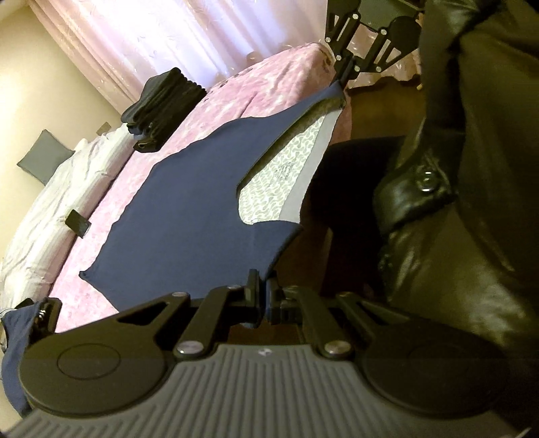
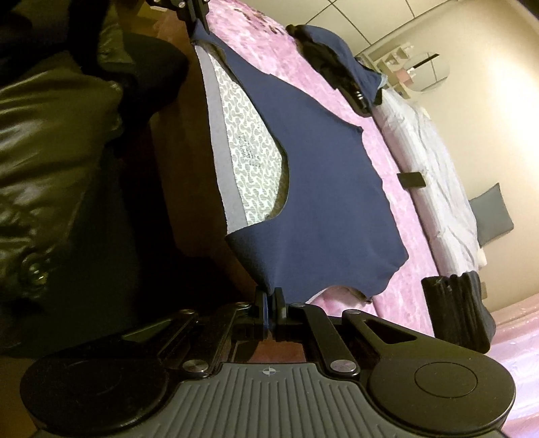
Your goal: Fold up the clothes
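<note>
A navy blue garment (image 1: 188,215) lies stretched over the near edge of a pink bed (image 1: 215,111); it also shows in the right wrist view (image 2: 323,188). My left gripper (image 1: 266,298) is shut on one corner of it. My right gripper (image 2: 269,303) is shut on the other corner, and shows in the left wrist view at the top (image 1: 343,75). The left gripper shows at the top of the right wrist view (image 2: 198,17). The cloth hangs taut between them over the patterned mattress side (image 1: 279,171).
A stack of folded dark clothes (image 1: 161,101) sits on the bed. A small dark object (image 1: 78,224) lies by the white duvet (image 1: 50,209). More navy cloth on a clip (image 2: 340,64) lies at the bed's far end. A black leather jacket (image 1: 471,202) fills the side.
</note>
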Action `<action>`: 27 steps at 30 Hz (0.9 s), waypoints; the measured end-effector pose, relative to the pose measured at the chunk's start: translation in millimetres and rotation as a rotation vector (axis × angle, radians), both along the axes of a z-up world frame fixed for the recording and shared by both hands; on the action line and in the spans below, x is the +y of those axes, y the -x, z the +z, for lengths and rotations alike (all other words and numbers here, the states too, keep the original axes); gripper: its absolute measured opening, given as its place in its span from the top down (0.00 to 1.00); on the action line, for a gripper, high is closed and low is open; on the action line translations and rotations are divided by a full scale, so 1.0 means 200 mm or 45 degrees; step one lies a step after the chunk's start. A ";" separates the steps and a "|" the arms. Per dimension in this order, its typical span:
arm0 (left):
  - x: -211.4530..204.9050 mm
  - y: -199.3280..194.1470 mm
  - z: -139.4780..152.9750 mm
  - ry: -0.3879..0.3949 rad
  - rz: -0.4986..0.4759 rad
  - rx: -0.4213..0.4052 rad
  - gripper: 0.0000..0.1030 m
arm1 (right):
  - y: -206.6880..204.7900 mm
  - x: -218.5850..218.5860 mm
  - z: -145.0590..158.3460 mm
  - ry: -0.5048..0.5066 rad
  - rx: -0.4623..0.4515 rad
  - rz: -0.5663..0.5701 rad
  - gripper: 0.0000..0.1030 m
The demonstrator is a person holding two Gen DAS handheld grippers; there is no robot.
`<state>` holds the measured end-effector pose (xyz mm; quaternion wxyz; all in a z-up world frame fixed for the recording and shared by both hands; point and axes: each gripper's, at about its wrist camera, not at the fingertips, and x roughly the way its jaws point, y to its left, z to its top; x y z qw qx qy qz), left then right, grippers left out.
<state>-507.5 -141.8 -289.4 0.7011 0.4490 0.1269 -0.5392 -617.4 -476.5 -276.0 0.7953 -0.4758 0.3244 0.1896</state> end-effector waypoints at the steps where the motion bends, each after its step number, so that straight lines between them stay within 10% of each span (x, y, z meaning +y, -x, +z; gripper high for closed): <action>1: 0.00 0.01 0.00 -0.001 -0.004 0.002 0.99 | 0.02 0.00 0.00 0.001 -0.001 0.000 1.00; 15: 0.06 0.12 0.04 0.011 0.008 0.014 0.99 | 0.16 0.03 0.01 -0.013 -0.006 0.005 1.00; 27: -0.01 -0.21 0.33 0.135 0.057 -0.077 0.99 | -0.11 -0.06 0.33 -0.032 -0.153 -0.005 1.00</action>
